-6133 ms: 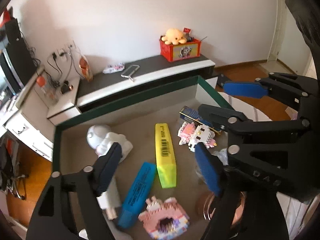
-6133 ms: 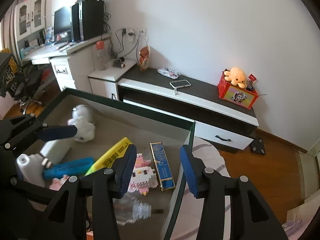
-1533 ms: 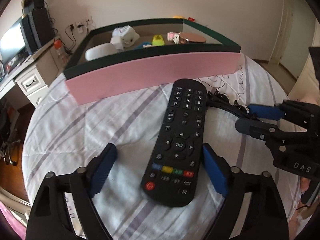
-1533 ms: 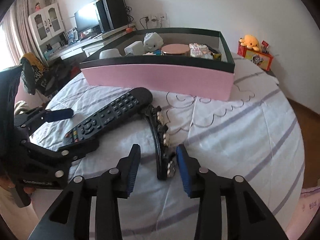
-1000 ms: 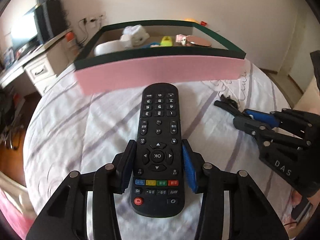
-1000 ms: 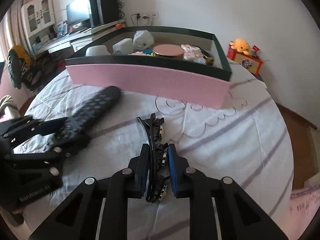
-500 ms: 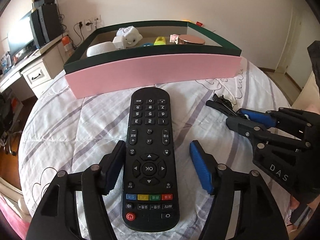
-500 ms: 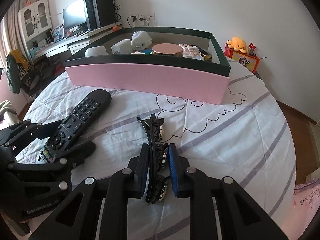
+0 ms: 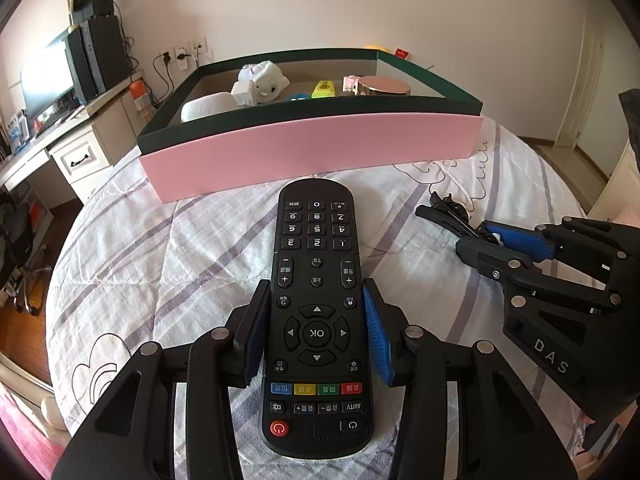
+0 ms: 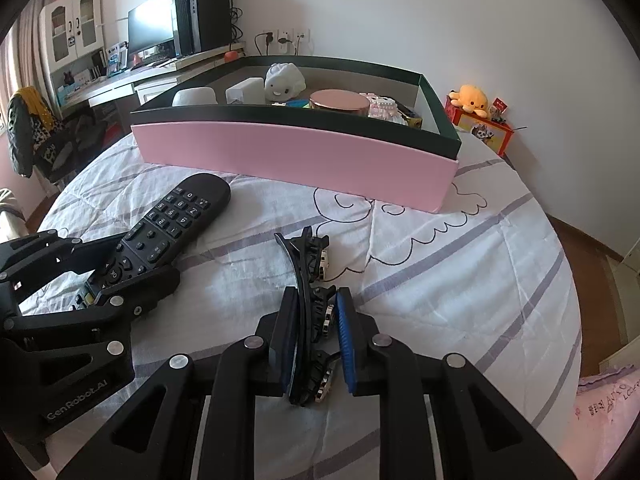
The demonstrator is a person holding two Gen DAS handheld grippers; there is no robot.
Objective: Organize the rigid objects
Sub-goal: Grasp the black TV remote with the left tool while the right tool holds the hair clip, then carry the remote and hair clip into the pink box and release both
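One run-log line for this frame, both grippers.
left gripper: just closed on remote | right gripper: shut on hair clip | both on bedsheet | box: beyond

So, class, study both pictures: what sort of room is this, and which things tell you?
Most likely a bedroom that doubles as a study: a quilted bedspread fills the foreground, a desk with a computer monitor stands by the wall, and an orange plush octopus sits on a low cabinet.

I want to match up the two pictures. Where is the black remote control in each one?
Left wrist view: the remote control lies in the lower middle, clamped between the left tongs.
Right wrist view: the remote is at the left, slanting across the bedcover.
Shared landmark: the pink-fronted box stands behind it in both.
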